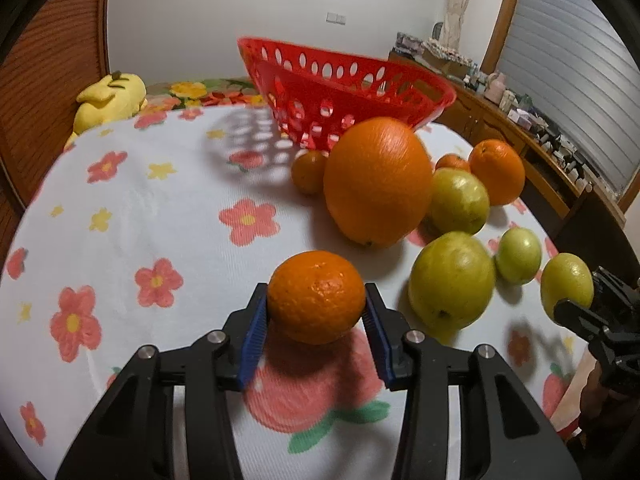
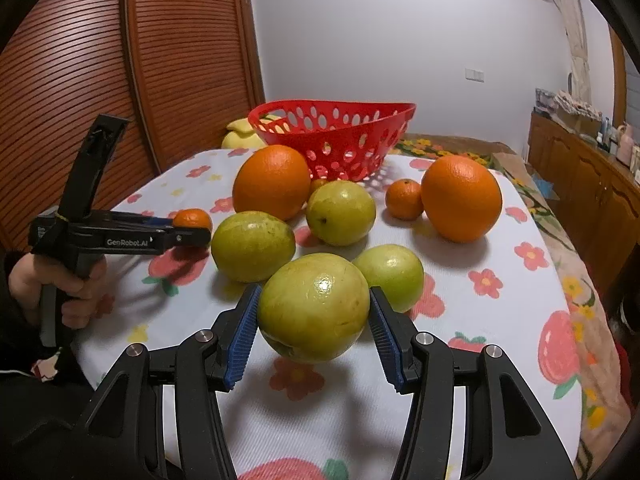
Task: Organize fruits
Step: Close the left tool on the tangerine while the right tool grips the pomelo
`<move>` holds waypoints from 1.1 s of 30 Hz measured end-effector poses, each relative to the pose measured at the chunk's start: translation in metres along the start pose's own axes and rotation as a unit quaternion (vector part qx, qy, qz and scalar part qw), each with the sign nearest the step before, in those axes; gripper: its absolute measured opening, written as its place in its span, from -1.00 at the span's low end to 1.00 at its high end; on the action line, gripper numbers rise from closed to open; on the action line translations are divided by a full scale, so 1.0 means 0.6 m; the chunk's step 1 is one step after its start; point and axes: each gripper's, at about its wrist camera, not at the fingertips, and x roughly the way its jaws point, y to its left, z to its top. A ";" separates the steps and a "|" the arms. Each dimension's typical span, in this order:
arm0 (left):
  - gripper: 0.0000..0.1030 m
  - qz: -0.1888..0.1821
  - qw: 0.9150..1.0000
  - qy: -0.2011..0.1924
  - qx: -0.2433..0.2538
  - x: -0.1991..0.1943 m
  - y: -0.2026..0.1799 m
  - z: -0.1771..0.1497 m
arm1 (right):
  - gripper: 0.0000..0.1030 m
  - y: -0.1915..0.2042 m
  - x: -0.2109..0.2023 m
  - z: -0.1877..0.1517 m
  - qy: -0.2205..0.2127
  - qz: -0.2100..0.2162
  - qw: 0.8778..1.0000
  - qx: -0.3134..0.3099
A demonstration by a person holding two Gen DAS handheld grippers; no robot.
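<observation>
With the basket [image 2: 332, 144] seemingly empty, a mandarin [image 1: 316, 296] is clamped in the left gripper [image 1: 316, 316] and a guava [image 2: 314, 306] in the right gripper [image 2: 314, 332]; seven fruits are left on the table [image 1: 160, 208].

A round table [image 2: 532, 360] covered by a white cloth printed with red flowers carries a red perforated plastic basket [image 2: 340, 136] at its far side, two large oranges [image 2: 460, 198], small mandarins [image 2: 404, 199] and several green-yellow round fruits [image 2: 340, 212] grouped in front of it.
</observation>
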 end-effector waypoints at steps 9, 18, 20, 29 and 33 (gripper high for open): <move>-0.14 -0.009 0.999 -0.037 0.020 -0.047 -0.030 0.034 | 0.06 -0.006 -0.012 0.027 -0.012 -0.001 1.000 -0.009; -0.14 -0.014 0.997 -0.063 0.035 -0.080 -0.053 0.070 | 0.06 -0.005 -0.029 0.075 -0.030 -0.003 0.999 -0.026; -0.13 -0.014 0.997 -0.067 0.037 -0.086 -0.056 0.077 | 0.06 -0.004 -0.031 0.085 -0.032 -0.002 0.999 -0.028; -0.13 -0.013 0.996 -0.073 0.043 -0.089 -0.058 0.101 | 0.06 -0.001 -0.029 0.115 -0.033 0.002 0.999 -0.040; -0.13 -0.021 0.996 -0.073 0.044 -0.079 -0.054 0.117 | 0.06 -0.004 -0.019 0.125 -0.025 0.009 0.999 -0.038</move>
